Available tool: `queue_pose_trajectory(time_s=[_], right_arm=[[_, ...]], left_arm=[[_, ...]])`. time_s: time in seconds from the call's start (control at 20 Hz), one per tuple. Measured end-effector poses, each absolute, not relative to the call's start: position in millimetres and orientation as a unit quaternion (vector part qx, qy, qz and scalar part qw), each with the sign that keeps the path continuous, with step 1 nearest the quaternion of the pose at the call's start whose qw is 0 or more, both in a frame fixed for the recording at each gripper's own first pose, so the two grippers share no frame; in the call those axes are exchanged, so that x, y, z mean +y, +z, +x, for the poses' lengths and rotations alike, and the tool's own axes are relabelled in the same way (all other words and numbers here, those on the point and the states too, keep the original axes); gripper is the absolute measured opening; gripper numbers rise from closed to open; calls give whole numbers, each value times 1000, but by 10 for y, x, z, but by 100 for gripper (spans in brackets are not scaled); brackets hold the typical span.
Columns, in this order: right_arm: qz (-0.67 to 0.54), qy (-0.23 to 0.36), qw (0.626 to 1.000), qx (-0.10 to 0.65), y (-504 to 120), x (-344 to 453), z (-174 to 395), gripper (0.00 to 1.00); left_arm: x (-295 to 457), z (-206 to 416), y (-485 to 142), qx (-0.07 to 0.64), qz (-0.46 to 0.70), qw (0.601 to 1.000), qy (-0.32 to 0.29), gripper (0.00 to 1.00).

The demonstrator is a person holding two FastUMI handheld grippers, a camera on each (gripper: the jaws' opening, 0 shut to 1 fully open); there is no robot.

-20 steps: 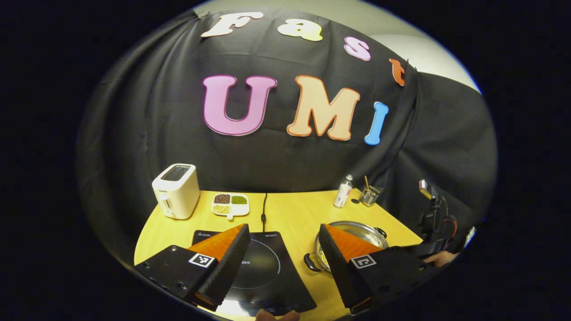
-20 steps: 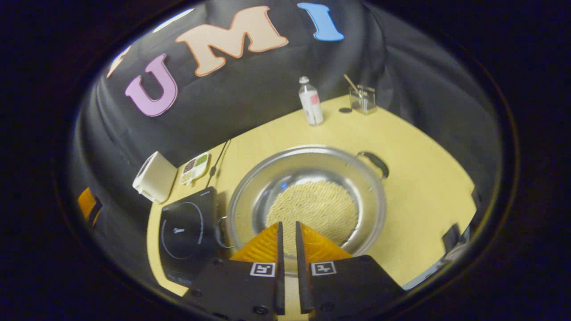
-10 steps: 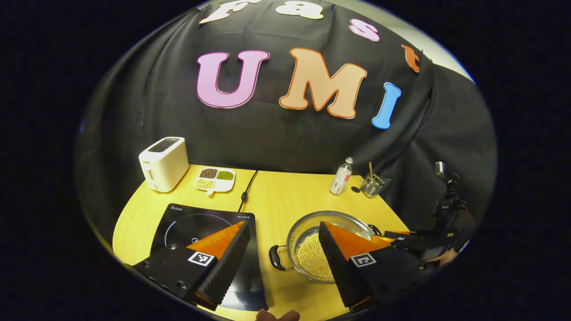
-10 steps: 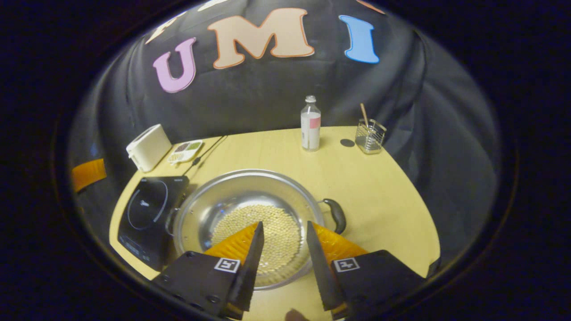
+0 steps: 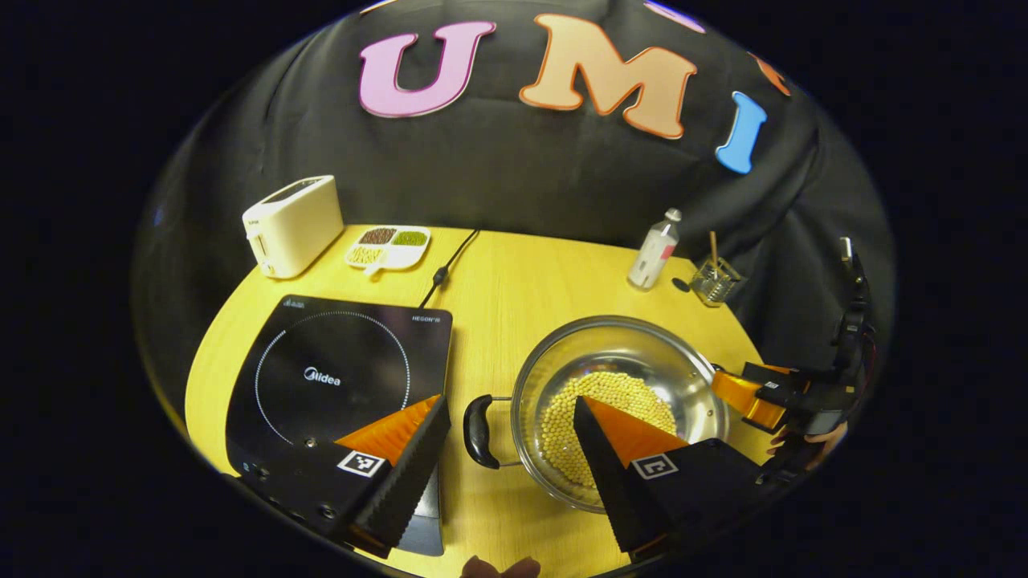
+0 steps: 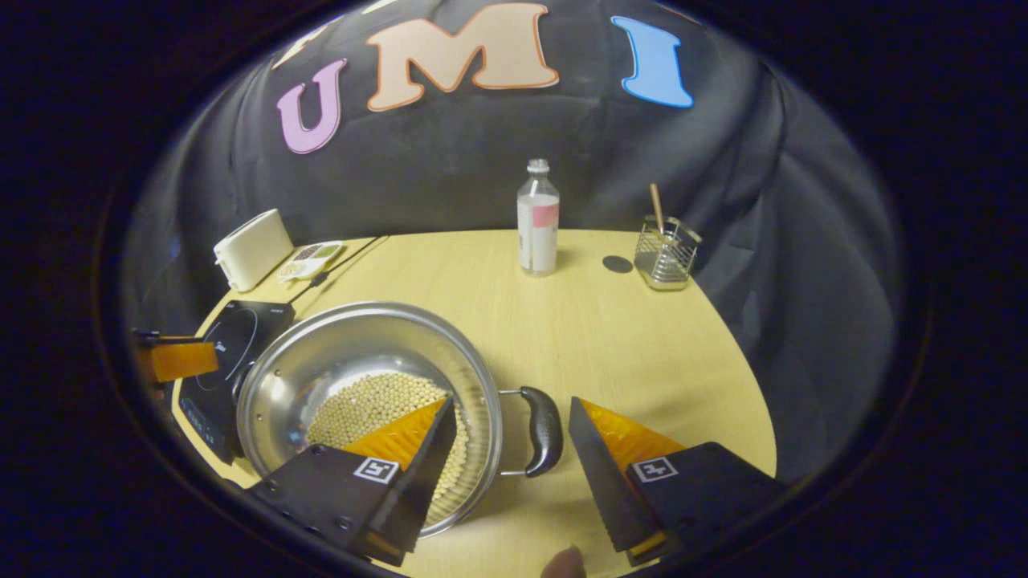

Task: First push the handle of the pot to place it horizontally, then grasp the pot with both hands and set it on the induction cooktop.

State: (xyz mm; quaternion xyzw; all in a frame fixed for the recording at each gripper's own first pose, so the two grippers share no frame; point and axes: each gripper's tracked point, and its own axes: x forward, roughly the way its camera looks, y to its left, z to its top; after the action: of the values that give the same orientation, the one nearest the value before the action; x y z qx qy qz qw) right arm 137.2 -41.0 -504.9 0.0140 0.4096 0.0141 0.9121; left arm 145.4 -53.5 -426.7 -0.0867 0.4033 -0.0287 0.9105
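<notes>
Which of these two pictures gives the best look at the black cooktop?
The left gripper view: the induction cooktop lies nearly whole there, its ring and front edge plain, beside the pot. In the right gripper view it is a small sliver, partly hidden behind the pot's rim.

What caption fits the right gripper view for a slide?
Open right gripper straddles one black handle of the bean-filled steel pot beside the induction cooktop.

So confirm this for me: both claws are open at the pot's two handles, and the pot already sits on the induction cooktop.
Not quite. The pot does not sit on the induction cooktop; it stands on the wooden table beside it, as the left gripper view shows. The rest holds: the left claw is open at the left handle, and the right claw is open at the right handle.
</notes>
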Motion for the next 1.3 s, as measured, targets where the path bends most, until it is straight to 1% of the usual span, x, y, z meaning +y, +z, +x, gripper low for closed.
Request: queue_pose_trajectory(time_s=[0.05, 0.1, 0.15, 0.2, 0.25, 0.3, 0.35, 0.4, 0.45, 0.5, 0.6, 0.65, 0.7, 0.8, 0.85, 0.9, 0.95, 1.0, 1.05, 1.1, 1.15, 1.2, 1.25, 1.3], right_arm=[[18, 21, 906, 423, -5136, -397, 1368, 87], [22, 25, 900, 435, -5228, -390, 1352, 89], [26, 29, 895, 444, -5296, -369, 1358, 87], [26, 29, 894, 447, -5348, -375, 1370, 89], [26, 31, 892, 451, -5391, -365, 1367, 87], [29, 34, 888, 457, -5432, -347, 1361, 89], [35, 37, 884, 465, -5483, -316, 1345, 87], [40, 38, 880, 473, -5534, -295, 1336, 87], [50, 44, 875, 480, -5567, -264, 1321, 87], [57, 43, 870, 488, -5622, -249, 1302, 85], [67, 41, 866, 495, -5641, -251, 1277, 84], [67, 41, 867, 492, -5639, -271, 1280, 92], [64, 41, 867, 492, -5637, -294, 1277, 91], [66, 43, 864, 498, -5660, -299, 1236, 91], [67, 42, 863, 500, -5672, -309, 1234, 91], [66, 41, 862, 500, -5672, -328, 1240, 78], [66, 39, 862, 500, -5667, -325, 1229, 72], [67, 38, 861, 503, -5650, -331, 1213, 65], [72, 33, 860, 504, -5681, -331, 1218, 65], [84, 27, 858, 506, -5682, -332, 1222, 62], [98, 20, 856, 508, -5668, -337, 1216, 64], [110, 17, 853, 509, -5687, -322, 1231, 55], [111, 18, 850, 514, -5661, -323, 1207, 55], [108, 17, 849, 517, -5650, -335, 1197, 51]], left_arm=[[-504, 1458, -4374, 416, -86, 905, -20, 96], [-494, 1462, -4486, 429, -86, 899, -17, 96], [-484, 1480, -4575, 437, -83, 896, -16, 96], [-462, 1481, -4685, 446, -81, 891, -14, 96], [-446, 1464, -4782, 458, -79, 885, -12, 96], [-435, 1440, -4871, 468, -79, 880, -10, 96], [-387, 1496, -4875, 462, -64, 885, -6, 96], [-408, 1593, -4881, 455, -56, 889, -17, 96], [-418, 1585, -4901, 459, -45, 887, -20, 91], [-412, 1593, -4906, 462, -31, 886, -24, 93], [-489, 1619, -4928, 466, -16, 884, -41, 92], [-602, 1591, -4961, 474, -33, 878, -55, 93], [-663, 1509, -5000, 489, -44, 869, -53, 91], [-650, 1485, -5123, 496, -54, 866, -41, 94], [-647, 1478, -5166, 502, -61, 862, -32, 92], [-608, 1463, -5194, 504, -61, 861, -18, 95], [-578, 1516, -5206, 497, -60, 865, -13, 86], [-551, 1526, -5233, 501, -57, 864, -10, 82], [-576, 1530, -5235, 500, -61, 864, -15, 72], [-583, 1542, -5246, 497, -68, 865, -21, 72], [-596, 1533, -5236, 497, -80, 864, -26, 69], [-602, 1550, -5222, 495, -97, 863, -29, 68], [-607, 1544, -5204, 500, -114, 858, -27, 65], [-610, 1523, -5216, 505, -125, 853, -28, 61]])
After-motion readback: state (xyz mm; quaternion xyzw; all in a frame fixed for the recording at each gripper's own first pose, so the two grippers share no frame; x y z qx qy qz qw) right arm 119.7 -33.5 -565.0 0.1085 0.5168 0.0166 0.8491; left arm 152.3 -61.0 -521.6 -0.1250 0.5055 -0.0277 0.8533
